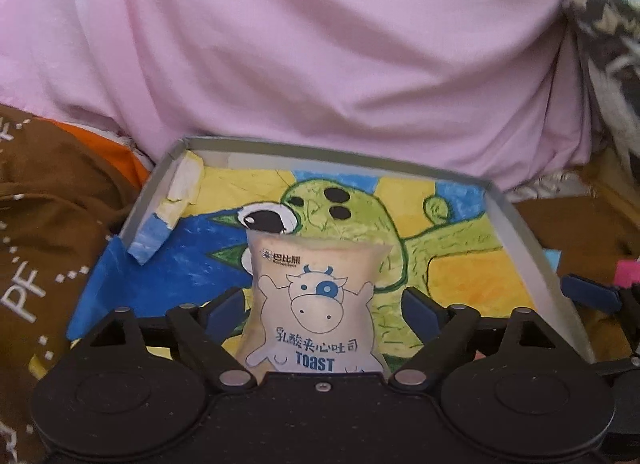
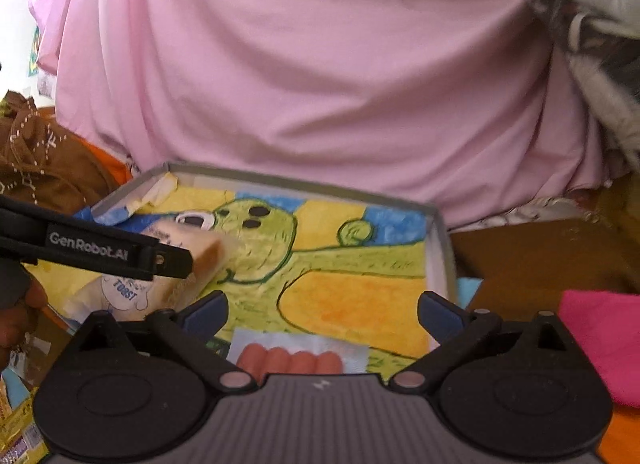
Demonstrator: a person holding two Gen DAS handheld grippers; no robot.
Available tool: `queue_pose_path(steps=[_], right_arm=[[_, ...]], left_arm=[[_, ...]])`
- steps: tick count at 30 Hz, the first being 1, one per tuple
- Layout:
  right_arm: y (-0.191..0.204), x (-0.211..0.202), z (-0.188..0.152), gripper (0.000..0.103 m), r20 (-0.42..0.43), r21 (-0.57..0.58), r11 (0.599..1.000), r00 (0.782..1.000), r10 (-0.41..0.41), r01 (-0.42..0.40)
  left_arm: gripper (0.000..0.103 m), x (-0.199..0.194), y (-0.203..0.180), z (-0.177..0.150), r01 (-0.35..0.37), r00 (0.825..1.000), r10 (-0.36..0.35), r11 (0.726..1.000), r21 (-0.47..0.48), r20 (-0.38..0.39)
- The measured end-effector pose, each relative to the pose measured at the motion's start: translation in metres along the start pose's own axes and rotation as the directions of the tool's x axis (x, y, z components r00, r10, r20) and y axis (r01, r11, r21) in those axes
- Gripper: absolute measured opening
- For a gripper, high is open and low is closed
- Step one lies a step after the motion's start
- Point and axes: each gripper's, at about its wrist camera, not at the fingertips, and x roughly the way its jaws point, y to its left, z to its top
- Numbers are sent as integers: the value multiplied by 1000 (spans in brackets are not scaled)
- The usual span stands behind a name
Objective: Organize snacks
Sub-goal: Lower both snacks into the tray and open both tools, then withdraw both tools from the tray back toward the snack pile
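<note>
Left wrist view is showing the left gripper (image 1: 324,308) hanging over a shallow tray (image 1: 516,220) lined with a crayon drawing, its jaws standing wide with a toast pack (image 1: 316,304) between them. Whether the pads are actually touching the pack I cannot tell; the gap looks wider than the pack, so I am judging it loose, either just let go or not yet gripped.

In the right wrist view, the right gripper (image 2: 322,316) is hovering over the near edge of the tray, jaws spread and gripping nothing. A sausage pack (image 2: 298,356) is lying in the tray just under it, and the toast pack (image 2: 160,272) is sitting at the tray's left side beneath the left gripper's arm.

Two snacks are appearing to be in the tray already. More wrappers (image 2: 16,424) are showing at the lower left outside it, so sorting is looking only partly done.
</note>
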Motion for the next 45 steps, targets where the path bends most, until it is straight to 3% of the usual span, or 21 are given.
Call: queue_pose_path(steps=[8,14,21,32,40,45], right_arm=[[-8,-60,3,103,122,67,997,991,-49,41],[-11,-106,6,103,191,68,996,979,-74,62],[-10,-161,-6,103,214,67,996,974,-74,61],[1,-226,-45,103,182,55,996,980,-79,70],[15,-256,-78,103,110,64,997,992,-58,51],[25,-265,-94,103,23,61,997,998,-54,53]], left_arm=[[93,-52,7,0,-4,996,11,996,-85,88],[96,-95,-1,-7,-11,991,21,997,-73,135],[98,-148,-12,-26,-11,987,18,999,-49,159],[101,-209,-20,-77,-18,987,24,999,-40,156],[101,-235,-13,-122,-77,993,81,996,-45,90],[101,-241,-10,-148,-126,992,126,992,-28,18]])
